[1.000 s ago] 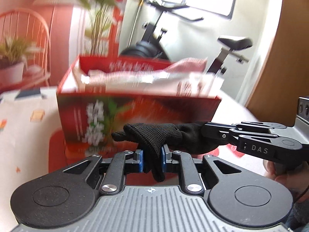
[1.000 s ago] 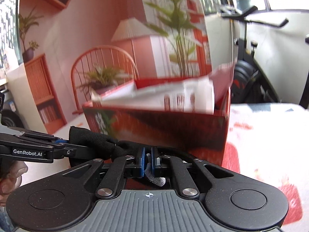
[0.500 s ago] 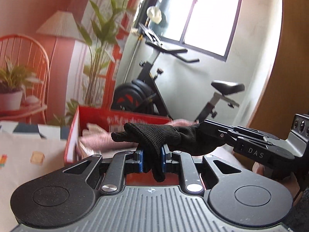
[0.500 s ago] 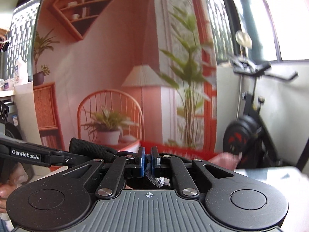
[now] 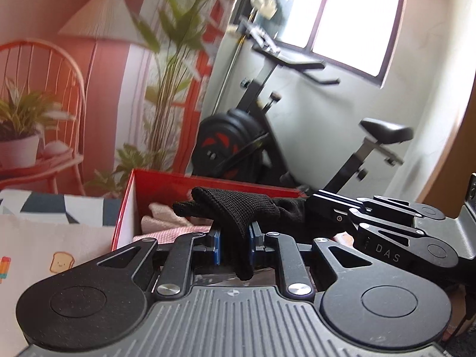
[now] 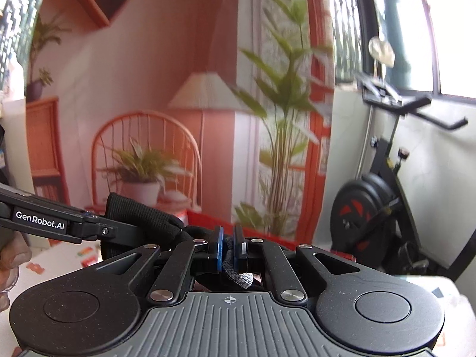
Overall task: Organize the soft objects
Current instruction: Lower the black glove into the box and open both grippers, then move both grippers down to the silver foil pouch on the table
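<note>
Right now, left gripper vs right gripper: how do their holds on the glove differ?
The left gripper pinches a thick fold of the black glove; the right gripper nips only a thin grey edge. The left's blue pads stand wider apart; the right's nearly meet. Both are shut on the same glove, above the red box.

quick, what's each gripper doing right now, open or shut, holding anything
Left gripper: shut on the black glove.
Right gripper: shut on the same black glove, pinching its grey edge.

You see a matt black knit glove (image 5: 238,211), a glossy red cardboard box (image 5: 208,183), and grainy matt plastic tongs (image 5: 235,242).
</note>
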Demonstrator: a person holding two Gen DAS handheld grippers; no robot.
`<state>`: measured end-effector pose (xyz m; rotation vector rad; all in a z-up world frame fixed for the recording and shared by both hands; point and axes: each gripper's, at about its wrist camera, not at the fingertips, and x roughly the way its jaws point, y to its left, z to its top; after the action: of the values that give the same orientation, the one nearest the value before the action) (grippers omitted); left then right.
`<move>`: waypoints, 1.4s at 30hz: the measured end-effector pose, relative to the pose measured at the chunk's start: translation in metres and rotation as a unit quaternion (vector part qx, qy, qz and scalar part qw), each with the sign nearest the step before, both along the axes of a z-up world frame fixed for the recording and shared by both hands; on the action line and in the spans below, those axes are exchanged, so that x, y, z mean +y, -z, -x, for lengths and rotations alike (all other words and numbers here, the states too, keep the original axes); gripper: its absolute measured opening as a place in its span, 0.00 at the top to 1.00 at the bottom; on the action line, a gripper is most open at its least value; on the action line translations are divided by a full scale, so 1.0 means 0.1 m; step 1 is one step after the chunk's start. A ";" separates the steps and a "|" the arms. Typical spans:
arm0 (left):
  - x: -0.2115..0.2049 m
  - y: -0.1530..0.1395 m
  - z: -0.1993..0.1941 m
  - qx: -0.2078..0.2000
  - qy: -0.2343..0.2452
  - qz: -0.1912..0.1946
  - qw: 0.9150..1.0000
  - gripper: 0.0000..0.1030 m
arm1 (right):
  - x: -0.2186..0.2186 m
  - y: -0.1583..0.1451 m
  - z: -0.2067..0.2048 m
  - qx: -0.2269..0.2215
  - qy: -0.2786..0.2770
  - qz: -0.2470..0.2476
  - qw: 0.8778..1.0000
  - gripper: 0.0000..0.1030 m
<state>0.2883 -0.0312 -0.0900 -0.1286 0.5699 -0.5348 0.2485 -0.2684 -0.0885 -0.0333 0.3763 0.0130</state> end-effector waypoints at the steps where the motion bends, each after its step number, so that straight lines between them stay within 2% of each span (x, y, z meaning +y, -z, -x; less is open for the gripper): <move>1: 0.00 0.04 -0.04 0.007 -0.003 -0.005 1.000 0.82 | -0.01 0.04 -0.05 0.011 0.003 -0.005 1.000 0.94; 5: 0.02 0.14 -0.13 0.017 -0.009 -0.031 0.999 0.79 | -0.04 0.22 -0.15 0.044 0.010 -0.015 0.999 0.94; 8: 0.07 0.16 -0.15 0.018 -0.011 -0.041 0.999 0.63 | -0.06 0.30 -0.16 0.049 0.014 -0.021 0.998 0.91; 9: 0.07 0.16 -0.15 0.018 -0.014 -0.044 0.999 0.53 | -0.06 0.31 -0.16 0.050 0.017 -0.020 0.998 0.89; 10: 0.09 0.16 -0.15 0.018 -0.019 -0.048 0.999 0.43 | -0.06 0.32 -0.14 0.049 0.022 -0.018 0.998 0.85; 13: 0.15 0.14 -0.16 0.017 -0.035 -0.049 0.998 0.27 | -0.05 0.31 -0.04 0.033 0.027 -0.003 0.999 0.76; 15: 0.19 0.12 -0.15 0.021 -0.037 -0.046 0.998 0.27 | -0.05 0.31 0.02 0.033 0.029 0.003 0.999 0.71; 17: 0.22 0.10 -0.12 0.024 -0.038 -0.044 0.998 0.26 | -0.05 0.31 0.07 0.033 0.031 0.001 0.999 0.60; 18: 0.23 0.09 -0.08 0.025 -0.039 -0.046 0.998 0.24 | -0.06 0.31 0.11 0.032 0.036 -0.002 0.999 0.51; 19: 0.24 0.09 -0.05 0.024 -0.041 -0.047 0.998 0.21 | -0.07 0.31 0.16 0.029 0.040 -0.006 0.999 0.46; 22: 0.29 0.09 0.06 0.025 -0.042 -0.047 0.998 0.19 | -0.07 0.32 0.29 0.025 0.049 -0.023 0.998 0.45; 25: 0.35 0.10 0.20 0.029 -0.039 -0.042 0.998 0.19 | -0.04 0.34 0.44 0.024 0.052 -0.035 0.998 0.34; 34: 0.48 0.28 0.73 0.041 -0.036 -0.060 0.997 0.14 | 0.07 0.48 1.01 0.036 0.051 -0.062 0.996 0.32; 42: 0.47 0.68 1.15 0.081 -0.028 -0.068 0.994 0.13 | 0.26 0.97 1.42 0.115 0.043 -0.089 0.988 0.32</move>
<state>0.1731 0.0160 -0.1576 -0.0593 0.7568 -0.4324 0.1069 -0.2426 -0.1852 0.1626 0.6049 -0.0343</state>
